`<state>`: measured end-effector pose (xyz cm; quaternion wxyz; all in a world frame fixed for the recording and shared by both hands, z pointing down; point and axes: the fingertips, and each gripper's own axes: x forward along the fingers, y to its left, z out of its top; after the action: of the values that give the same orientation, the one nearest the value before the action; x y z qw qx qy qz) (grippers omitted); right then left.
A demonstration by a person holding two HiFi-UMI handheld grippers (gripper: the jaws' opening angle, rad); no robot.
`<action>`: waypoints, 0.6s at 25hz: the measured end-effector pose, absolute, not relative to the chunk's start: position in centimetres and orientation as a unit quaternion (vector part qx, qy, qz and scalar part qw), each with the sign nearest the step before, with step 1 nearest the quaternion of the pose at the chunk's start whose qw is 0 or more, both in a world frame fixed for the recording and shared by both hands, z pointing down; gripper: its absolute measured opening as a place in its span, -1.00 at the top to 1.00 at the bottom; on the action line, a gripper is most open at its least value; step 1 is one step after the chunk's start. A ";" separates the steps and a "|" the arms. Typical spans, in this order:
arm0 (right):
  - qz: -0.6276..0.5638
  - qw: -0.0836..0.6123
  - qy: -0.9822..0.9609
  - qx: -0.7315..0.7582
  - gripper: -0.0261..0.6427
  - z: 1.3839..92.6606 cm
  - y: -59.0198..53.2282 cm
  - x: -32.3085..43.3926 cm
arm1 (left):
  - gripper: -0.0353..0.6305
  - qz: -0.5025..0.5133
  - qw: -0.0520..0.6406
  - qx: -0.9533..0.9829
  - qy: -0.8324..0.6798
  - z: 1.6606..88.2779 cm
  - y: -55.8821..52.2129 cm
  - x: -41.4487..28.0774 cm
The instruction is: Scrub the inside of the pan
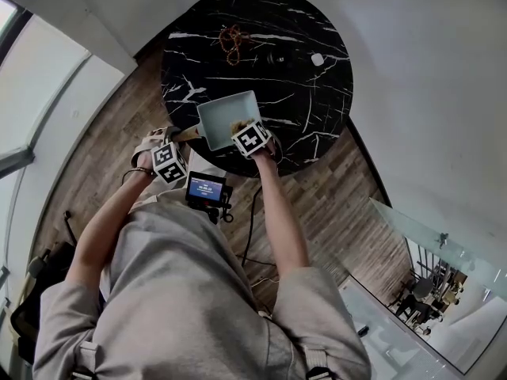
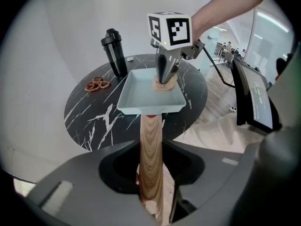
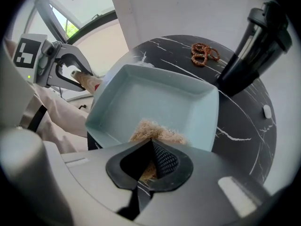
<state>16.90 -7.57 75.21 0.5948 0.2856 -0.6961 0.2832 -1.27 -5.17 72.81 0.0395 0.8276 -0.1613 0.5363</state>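
1. The left tongs (image 2: 151, 185) are clamped on the wooden handle (image 2: 150, 145), a straight bar with pale grain. It runs between the two grey jaws and up to the pan.
2. The pan (image 2: 141, 91) is square and shallow, with smooth pale blue-green walls that slope outward and rounded corners. In the head view it sits at about 7 o'clock on the surface (image 1: 261, 22). Its handle end sticks out past the rim toward the person.
3. The surface is a round black slab, polished like marble and crossed by thin white veins.
4. A coil of brown beads (image 1: 232, 42) lies at about 11 o'clock on the surface, well apart from the pan.
5. The right tongs (image 3: 151, 164) point down into the pan. Their ribbed black pads are closed on the scrubber (image 3: 155, 131), a ragged tan wad of coarse fibres. It presses on the pan floor at about 4 o'clock in the head view, near the side wall.
6. A tall, matte black bottle (image 2: 115, 51) with a cap stands upright beyond the pan's far corner, near the beads.
7. A small, smooth white disc (image 1: 317, 59) lies alone at about 2 o'clock on the surface.
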 end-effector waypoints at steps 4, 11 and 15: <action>0.289 0.587 -0.709 0.264 0.86 75.2 -6.5 14.4 | 0.47 0.538 0.049 0.827 -0.158 72.9 -5.1 -1.2; 0.326 0.538 -0.732 0.260 0.86 75.3 -5.4 9.0 | 0.47 0.551 0.054 0.819 -0.150 73.2 -5.0 -1.3; 0.294 0.555 -0.731 0.266 0.86 74.9 -4.9 8.4 | 0.47 0.562 0.057 0.812 -0.147 73.6 -4.8 -1.5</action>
<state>8.43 -4.94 74.92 0.5551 0.2659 -0.7311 0.2943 -1.52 -4.85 73.62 0.0568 0.8123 -0.1466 0.5616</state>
